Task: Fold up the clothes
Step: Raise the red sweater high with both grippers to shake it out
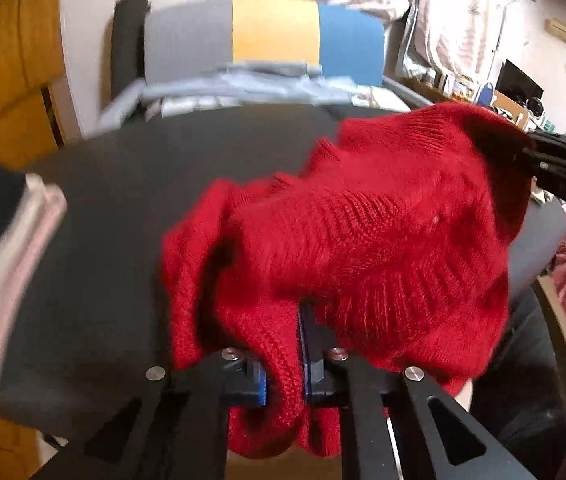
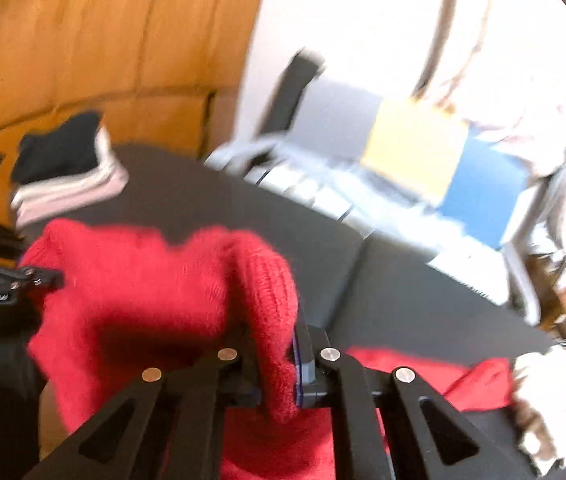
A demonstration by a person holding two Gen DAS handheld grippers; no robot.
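Two grippers, left (image 1: 285,364) and right (image 2: 277,368), each clamp a fold of the red ribbed knit sweater (image 1: 363,240), suspending it above the dark tabletop (image 1: 123,208) for spreading.

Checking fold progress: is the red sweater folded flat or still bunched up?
Bunched. The red sweater hangs in rumpled folds between the left gripper and right gripper, both shut on it, above the dark table.

Left gripper (image 1: 285,360) and right gripper (image 2: 277,364) both have their jaws clamped on red knit.
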